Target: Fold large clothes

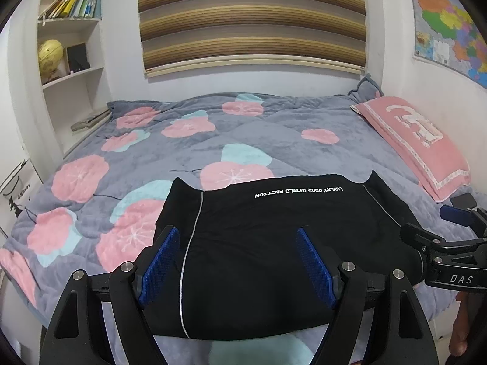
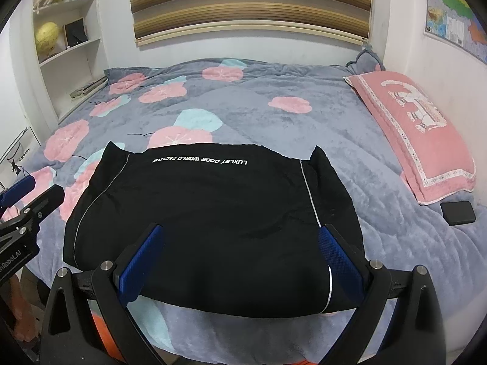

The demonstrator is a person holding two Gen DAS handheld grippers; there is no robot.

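1. We have the black fabric garment with thin white piping and a line of white lettering (image 2: 213,219) lying on the grey plush quilt printed with pink and pale blue flowers (image 1: 268,133). It sits near the bed's near edge, already reduced to a rough rectangle, with the lettering along its far edge.
2. Our left gripper with blue textured pads (image 1: 240,261) hangs over the garment's near left part with its jaws spread wide. Nothing is between the pads.
3. Our right gripper, of the same build (image 2: 240,261), hangs over the near right part. Its jaws also stand wide and hold nothing.
4. We judge the step in hand to be taking hold of the near edge for another fold away from us, though we cannot be sure of it.
5. To do it well, we bring each gripper down at a near corner, one just inside each white piping line, so the two holds are level.
6. We close on all layers at the edge, not on the top layer alone, and we keep the quilt out of the pads.
7. We lift both sides together and carry them evenly towards the lettering, so the fold line stays straight.
8. We keep clear of the pink rectangular pillow with the white elephant design (image 2: 420,133) and the small black flat device (image 2: 458,212) beside it.
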